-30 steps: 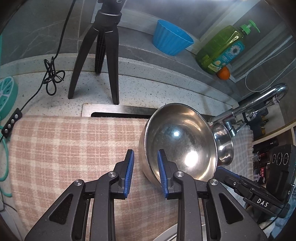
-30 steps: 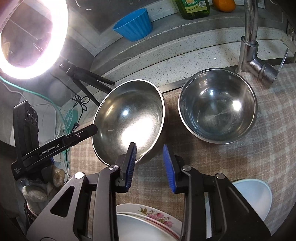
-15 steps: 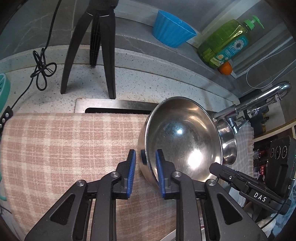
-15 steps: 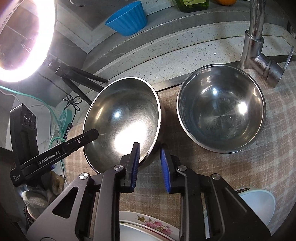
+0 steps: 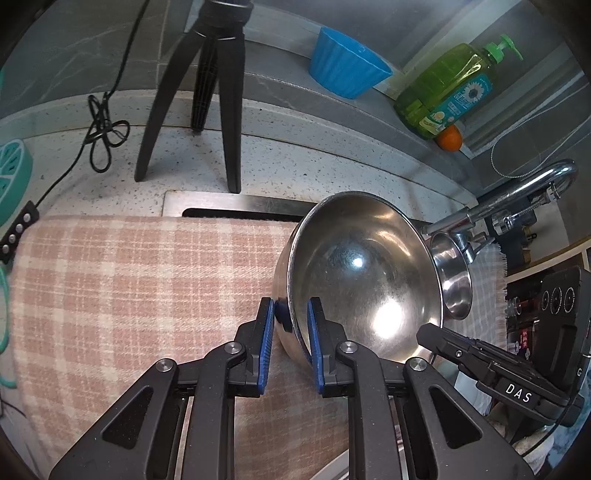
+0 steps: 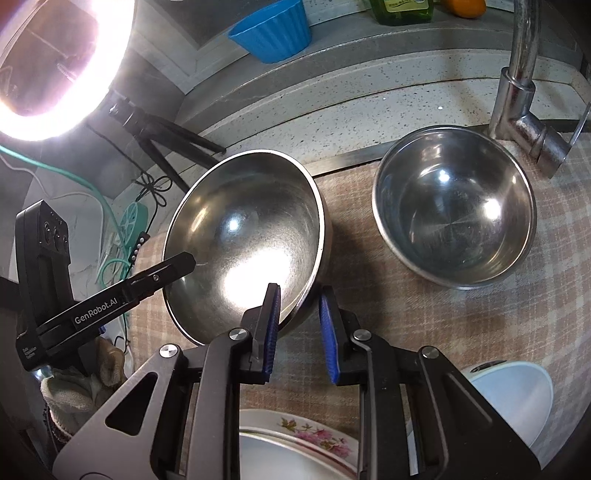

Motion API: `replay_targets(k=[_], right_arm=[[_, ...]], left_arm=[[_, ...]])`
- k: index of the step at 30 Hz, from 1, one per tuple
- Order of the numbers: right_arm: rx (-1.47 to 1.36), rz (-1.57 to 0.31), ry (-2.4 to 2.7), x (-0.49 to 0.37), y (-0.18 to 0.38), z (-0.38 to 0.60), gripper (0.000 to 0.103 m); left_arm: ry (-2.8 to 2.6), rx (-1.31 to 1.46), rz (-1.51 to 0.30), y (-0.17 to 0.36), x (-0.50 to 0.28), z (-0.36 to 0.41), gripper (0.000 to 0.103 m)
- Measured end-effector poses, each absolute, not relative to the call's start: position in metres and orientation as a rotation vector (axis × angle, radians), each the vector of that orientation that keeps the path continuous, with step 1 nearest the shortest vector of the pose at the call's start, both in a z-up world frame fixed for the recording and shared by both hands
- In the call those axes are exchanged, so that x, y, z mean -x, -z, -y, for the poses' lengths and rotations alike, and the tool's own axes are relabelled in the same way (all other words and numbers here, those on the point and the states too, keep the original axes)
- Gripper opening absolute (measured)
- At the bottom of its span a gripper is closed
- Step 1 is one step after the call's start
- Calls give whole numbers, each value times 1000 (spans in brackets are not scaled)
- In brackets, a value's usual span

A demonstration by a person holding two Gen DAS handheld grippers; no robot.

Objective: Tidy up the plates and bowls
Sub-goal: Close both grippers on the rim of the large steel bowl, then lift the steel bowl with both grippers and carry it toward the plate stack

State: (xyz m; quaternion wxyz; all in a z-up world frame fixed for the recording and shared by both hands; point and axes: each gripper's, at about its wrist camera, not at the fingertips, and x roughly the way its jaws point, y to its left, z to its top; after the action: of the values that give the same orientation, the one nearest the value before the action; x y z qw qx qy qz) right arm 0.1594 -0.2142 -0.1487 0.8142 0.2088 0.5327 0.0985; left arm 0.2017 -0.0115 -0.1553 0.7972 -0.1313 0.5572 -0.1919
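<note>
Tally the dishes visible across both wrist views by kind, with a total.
Steel bowls: 2, the tilted bowl and the upright bowl
Blue fluted bowl: 1
White bowl: 1
Plates: at least 2, a floral plate under a plain white plate; the stack is partly hidden
Total: 6

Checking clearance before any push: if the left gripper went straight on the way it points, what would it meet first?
The left gripper already straddles the tilted steel bowl; its wall comes first, probably.
</note>
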Motion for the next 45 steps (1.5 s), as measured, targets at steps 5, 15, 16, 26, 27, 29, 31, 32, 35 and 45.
replay_targets(k=[5, 15, 16, 26, 27, 29, 31, 32, 35, 45], right_arm=[[-417, -1140, -247, -148, 144, 200, 22], [-363, -1147, -317, -122, 139, 166, 22], [-361, -1147, -321, -120, 138, 164, 22], [-332, -1140, -348, -103, 129, 140, 22], [-334, -1142, -352, -102, 129, 139, 22], [-331, -1143, -359, -98, 128, 135, 22], [-324, -1143, -366, -94, 127, 131, 22], [-320, -1145, -373, -93, 127, 128, 22], [-307, -1150, -389, -89, 127, 119, 22], [-259, -1178, -456, -88, 134, 77, 22]], left_arm=[[399, 287, -1185, 151, -186, -3, 16], [356, 311, -1157, 144, -154, -32, 16], [349, 316, -1155, 143, -151, -35, 16], [325, 333, -1123, 136, -125, -52, 16], [323, 336, -1121, 135, -123, -54, 16], [318, 346, -1116, 134, -119, -58, 16], [311, 349, -1111, 134, -114, -62, 16], [305, 349, -1107, 133, -112, -65, 16], [288, 359, -1099, 132, -105, -74, 16], [212, 404, -1093, 137, -82, -111, 16]])
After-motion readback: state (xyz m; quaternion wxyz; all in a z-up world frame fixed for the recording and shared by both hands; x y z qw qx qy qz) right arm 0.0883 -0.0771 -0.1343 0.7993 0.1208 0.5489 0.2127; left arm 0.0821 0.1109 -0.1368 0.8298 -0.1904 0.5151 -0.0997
